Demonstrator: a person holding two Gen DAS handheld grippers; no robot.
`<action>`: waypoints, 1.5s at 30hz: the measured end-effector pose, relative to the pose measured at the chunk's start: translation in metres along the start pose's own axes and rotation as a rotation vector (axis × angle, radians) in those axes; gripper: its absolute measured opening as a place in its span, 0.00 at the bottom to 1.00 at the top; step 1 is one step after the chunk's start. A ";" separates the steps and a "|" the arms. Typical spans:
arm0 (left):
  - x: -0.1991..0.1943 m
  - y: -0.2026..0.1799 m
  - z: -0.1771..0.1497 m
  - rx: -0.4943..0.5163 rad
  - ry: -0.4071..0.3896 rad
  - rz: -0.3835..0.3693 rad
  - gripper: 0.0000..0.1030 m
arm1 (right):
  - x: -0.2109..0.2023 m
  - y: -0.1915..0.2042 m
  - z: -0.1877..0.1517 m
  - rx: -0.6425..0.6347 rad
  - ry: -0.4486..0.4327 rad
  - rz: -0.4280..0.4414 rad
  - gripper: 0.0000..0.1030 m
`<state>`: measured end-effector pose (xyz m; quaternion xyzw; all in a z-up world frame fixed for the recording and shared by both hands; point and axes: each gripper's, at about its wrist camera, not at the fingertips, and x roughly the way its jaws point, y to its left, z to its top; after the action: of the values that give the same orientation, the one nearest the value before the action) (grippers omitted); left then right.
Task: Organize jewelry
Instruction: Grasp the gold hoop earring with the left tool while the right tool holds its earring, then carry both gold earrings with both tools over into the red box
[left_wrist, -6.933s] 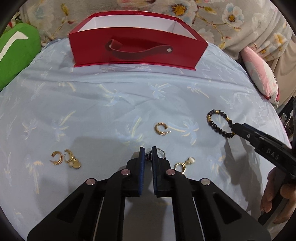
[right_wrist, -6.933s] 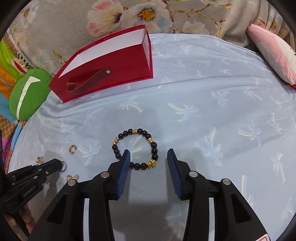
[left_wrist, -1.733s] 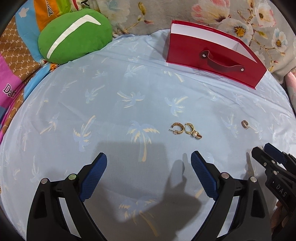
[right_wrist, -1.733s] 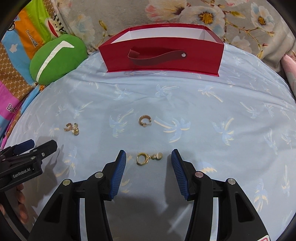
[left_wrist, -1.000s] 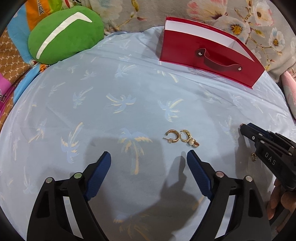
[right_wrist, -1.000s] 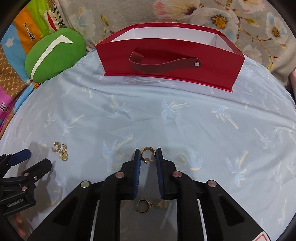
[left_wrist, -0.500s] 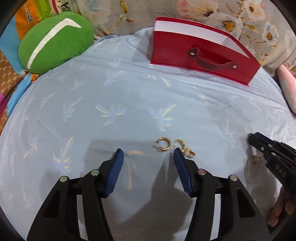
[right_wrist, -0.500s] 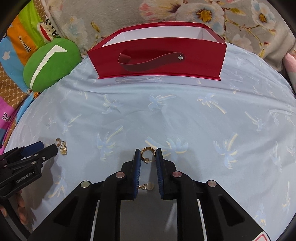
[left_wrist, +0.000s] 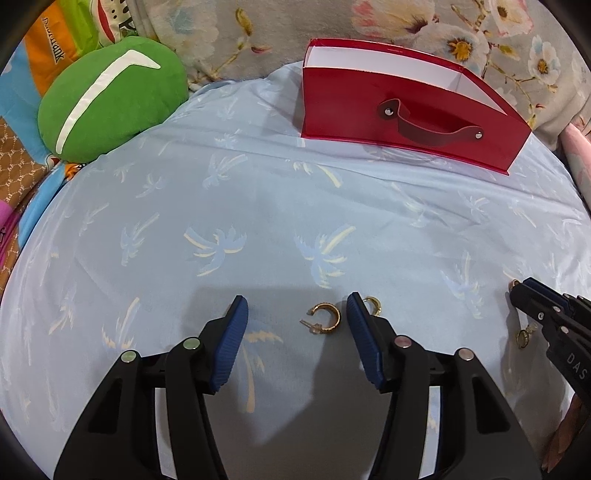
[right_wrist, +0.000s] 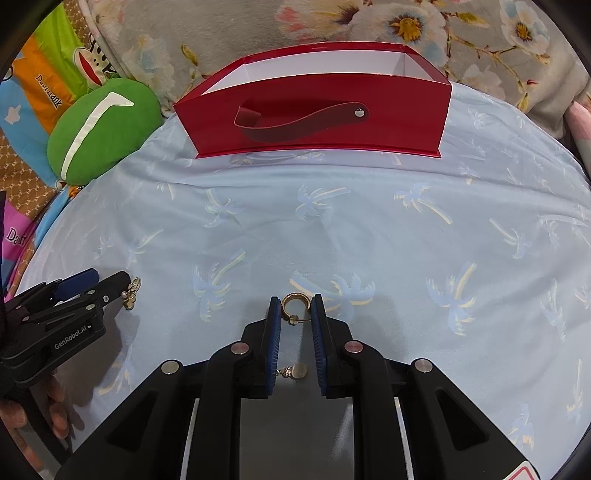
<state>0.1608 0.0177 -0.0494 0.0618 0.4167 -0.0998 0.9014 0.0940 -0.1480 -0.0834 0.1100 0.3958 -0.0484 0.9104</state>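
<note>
1. The left gripper (left_wrist: 297, 314) has slid in over the past half second, and now its blue pads (left_wrist: 229, 339) straddle a gold hoop earring (left_wrist: 324, 318) lying flat on the cloth; the fingers are apart, nothing pinched between them.
2. A second gold earring (left_wrist: 372, 303) peeks out just behind the left gripper's right-hand pad, partly hidden by it. That's the neighbour crowding this pick.
3. Over on the other side, the right gripper (right_wrist: 295, 314) is unchanged: fingers drawn close and clamped on a ribbed gold hoop (right_wrist: 293, 301), the hoop's post sticking out sideways between the pads.
4. Below that hoop, between the right gripper's arms, a pearl drop earring (right_wrist: 295, 370) shows against the cloth; whether it lies flat or hangs, I can't tell.
5. In the left wrist view the right gripper's black nose pokes in at the right edge, with a small gold piece (left_wrist: 522, 336) just beneath it.
6. The red box (right_wrist: 317, 110) stands open at the far side of the light blue palm-print sheet (right_wrist: 369, 229), strap handle (right_wrist: 299, 122) facing the cameras, white lining visible. Its contents are out of sight.
7. A green cushion (right_wrist: 99, 129) sits off to the left of the box, with floral fabric (right_wrist: 424, 26) banked up behind.
8. The sheet between both grippers and the box shows only its palm print.
</note>
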 end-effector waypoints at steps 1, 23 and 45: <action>-0.001 0.000 0.000 -0.001 -0.002 0.002 0.45 | 0.000 0.000 0.000 0.000 0.000 0.000 0.15; -0.016 0.006 -0.012 -0.044 0.014 -0.055 0.17 | -0.005 -0.003 -0.002 0.017 -0.026 -0.012 0.15; -0.076 0.020 -0.035 -0.047 -0.012 -0.094 0.17 | -0.071 -0.027 -0.037 0.033 -0.054 -0.038 0.15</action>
<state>0.0908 0.0534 -0.0135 0.0202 0.4162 -0.1325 0.8994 0.0150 -0.1650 -0.0603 0.1161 0.3721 -0.0753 0.9178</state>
